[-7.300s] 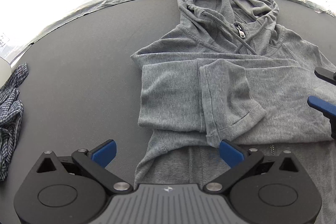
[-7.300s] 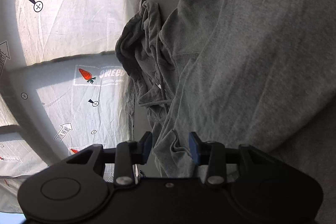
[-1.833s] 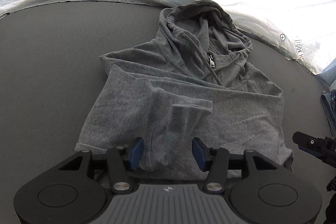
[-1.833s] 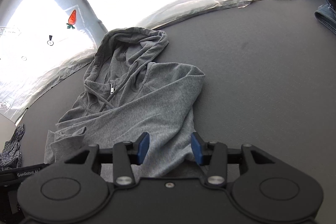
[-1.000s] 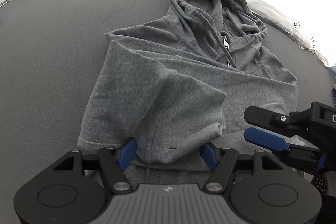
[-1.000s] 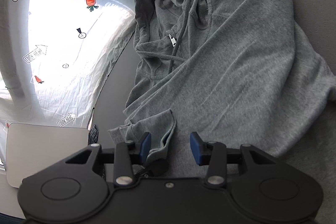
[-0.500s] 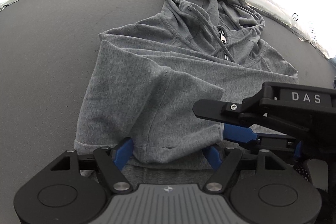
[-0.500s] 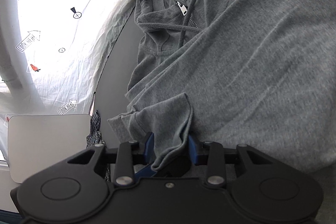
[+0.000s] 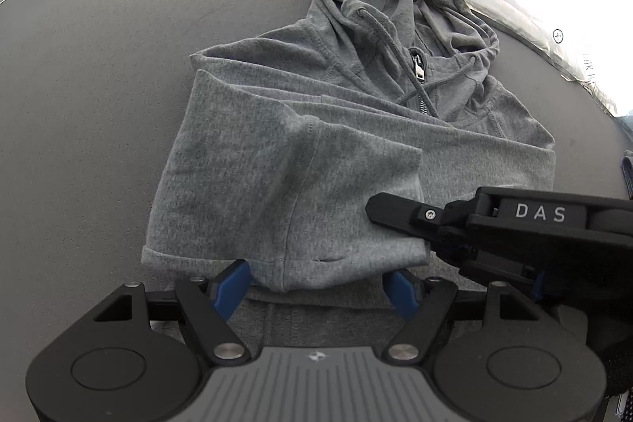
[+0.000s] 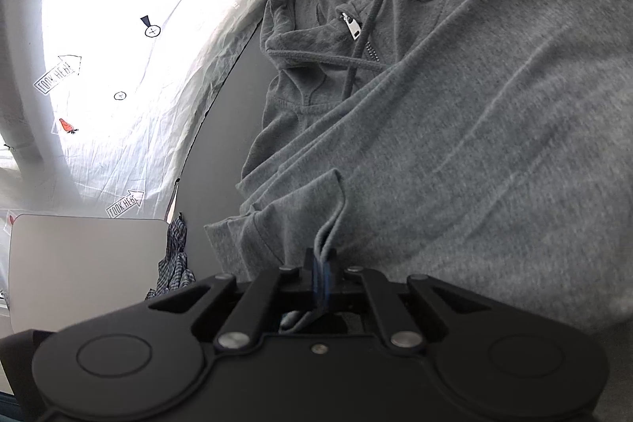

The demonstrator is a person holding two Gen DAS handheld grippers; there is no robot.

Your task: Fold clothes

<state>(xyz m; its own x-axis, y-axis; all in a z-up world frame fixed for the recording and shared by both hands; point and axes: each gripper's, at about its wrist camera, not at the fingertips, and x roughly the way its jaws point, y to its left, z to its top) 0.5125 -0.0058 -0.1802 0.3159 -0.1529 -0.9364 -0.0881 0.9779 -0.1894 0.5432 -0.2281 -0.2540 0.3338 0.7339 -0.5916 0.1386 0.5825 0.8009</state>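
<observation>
My right tool (image 10: 321,273) has just closed: half a second back its jaws stood apart with the sleeve cuff (image 10: 277,220) between them, and now the blue pads meet on a pinched pleat of that grey fabric. The grip is made at the cuff's edge, low on the hoodie (image 9: 356,161).

My left tool (image 9: 316,285) has opened further over the last second. Its blue pads stand wide, one to each side of the folded sleeve's hem, and do not press on it. I judge the sleeve has been passed from the left tool to the right.

The hoodie lies front up on the dark grey table (image 9: 99,86), hood at the far end, zipper closed, both sleeves folded across the chest.

Next step, as I judge it: move the gripped cuff to square the sleeve fold, then fold the body. Risk: the pinch holds only a thin pleat and may slip under pull.
</observation>
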